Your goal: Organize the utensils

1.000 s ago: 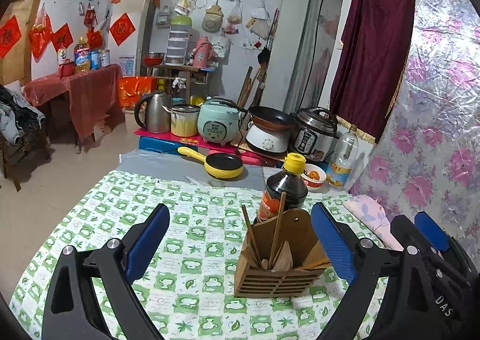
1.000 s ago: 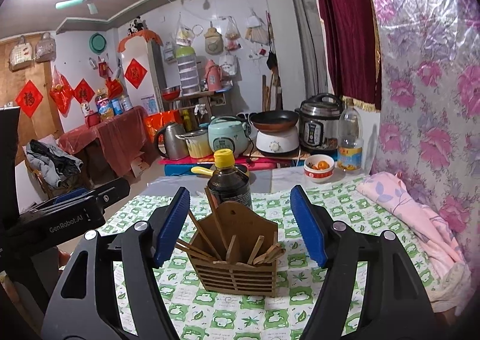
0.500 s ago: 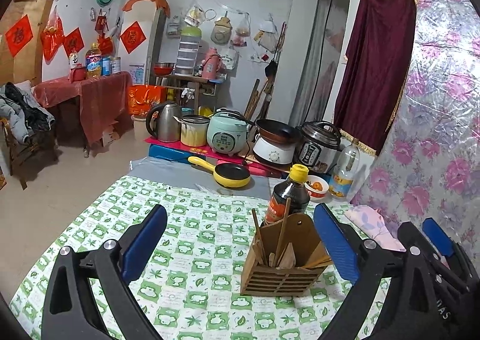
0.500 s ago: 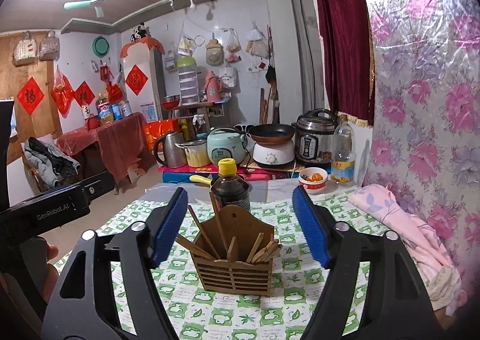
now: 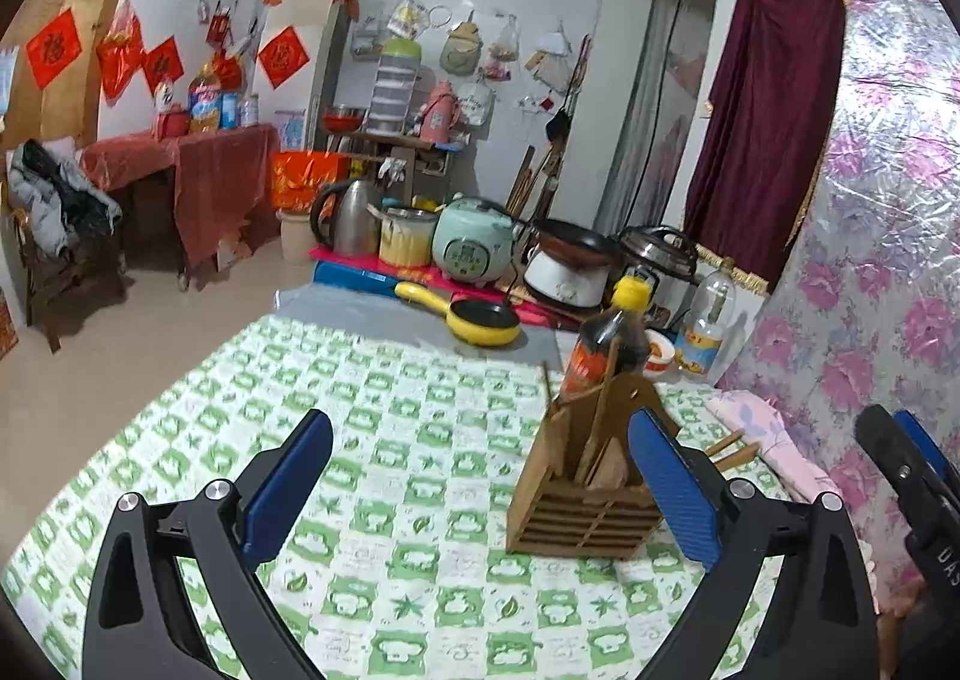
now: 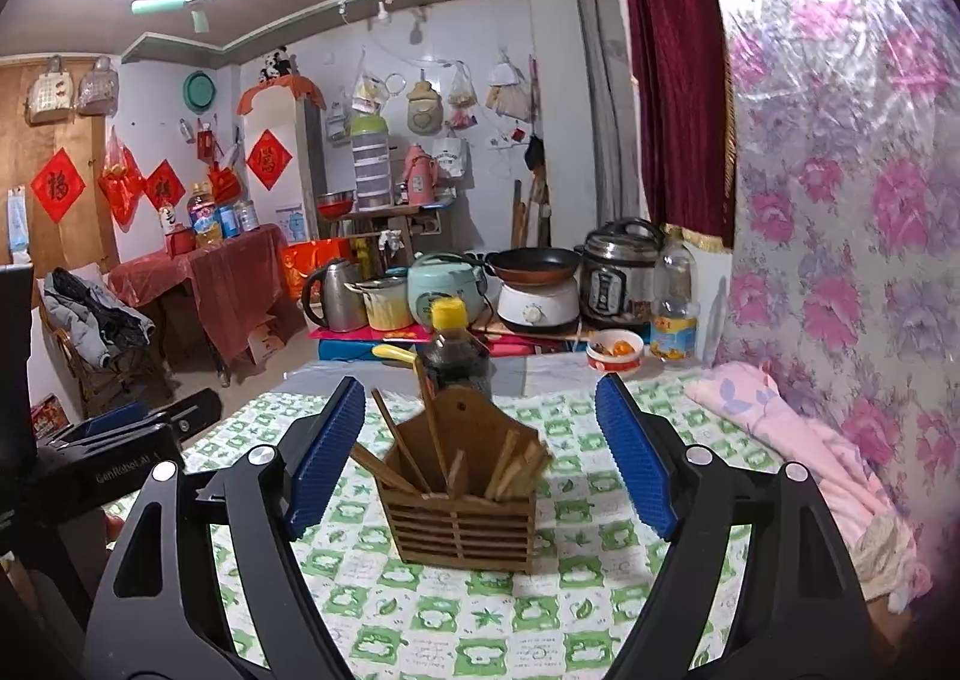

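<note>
The wooden utensil holder point(image 6: 461, 491) stands on the green-checked table point(image 6: 420, 638), chopsticks point(image 6: 396, 440) fanned inside, a dark sauce bottle point(image 6: 456, 350) just behind it. The right tongs point(image 6: 480, 458) frame it, spread wide and just widening further, pinching nothing. The left tongs point(image 5: 480, 491) are spread too, holder beside their right pad. This looks like the approach: next, pick one stick cleanly. Open cloth lies left; pink bedding point(image 6: 798, 452) crowds the right.

Both handheld grippers point slightly downward, jaws spread wide. The right gripper point(image 6: 480, 458) (its blue-padded jaws have just been opening further) grips nothing; the left gripper point(image 5: 480, 488) gapes equally empty, with the right one's black body at its side.
</note>
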The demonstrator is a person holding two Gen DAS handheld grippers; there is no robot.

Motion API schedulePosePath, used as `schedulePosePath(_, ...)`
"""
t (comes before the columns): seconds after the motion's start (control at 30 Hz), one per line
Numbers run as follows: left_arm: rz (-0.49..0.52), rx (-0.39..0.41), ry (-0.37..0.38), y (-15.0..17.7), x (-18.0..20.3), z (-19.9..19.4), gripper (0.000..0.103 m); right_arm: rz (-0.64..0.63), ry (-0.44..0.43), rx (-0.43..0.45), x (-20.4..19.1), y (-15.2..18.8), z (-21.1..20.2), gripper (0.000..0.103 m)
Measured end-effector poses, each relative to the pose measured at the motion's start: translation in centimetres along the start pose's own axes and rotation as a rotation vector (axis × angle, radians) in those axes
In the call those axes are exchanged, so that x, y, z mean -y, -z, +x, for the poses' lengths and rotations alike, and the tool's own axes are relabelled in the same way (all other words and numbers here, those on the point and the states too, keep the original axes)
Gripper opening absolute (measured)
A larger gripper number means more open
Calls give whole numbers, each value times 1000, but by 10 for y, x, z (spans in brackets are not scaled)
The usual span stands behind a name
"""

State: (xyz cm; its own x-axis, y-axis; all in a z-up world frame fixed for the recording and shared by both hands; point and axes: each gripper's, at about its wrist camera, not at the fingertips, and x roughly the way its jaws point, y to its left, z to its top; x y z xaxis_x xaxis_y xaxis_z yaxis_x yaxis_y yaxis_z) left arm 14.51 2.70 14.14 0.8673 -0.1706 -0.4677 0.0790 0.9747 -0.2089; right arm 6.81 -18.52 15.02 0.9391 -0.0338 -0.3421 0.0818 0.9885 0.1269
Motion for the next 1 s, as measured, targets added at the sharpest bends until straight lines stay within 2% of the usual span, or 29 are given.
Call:
schedulePosePath(0.3, 12, -51, -55, 29, -6, 22, 97, 42, 29, -79, 20, 32, 17, 78)
schedulePosePath(0.47, 16, -32, -63, 38, -2, 18, 97, 97, 37, -82, 35, 39, 17, 78)
schedulePosePath(0.57, 25, -7, -67, 45, 0, 12, 97, 117, 42, -74, 42, 49, 14, 84)
schedulePosePath(0.67, 34, -24, -73, 54, 2, 15, 97, 127, 46, -89, 48, 62, 17, 88)
schedulePosePath(1.0, 155, -304, -114, 112, 3, 74, 97, 81, 83, -280, 45, 109, 57, 88)
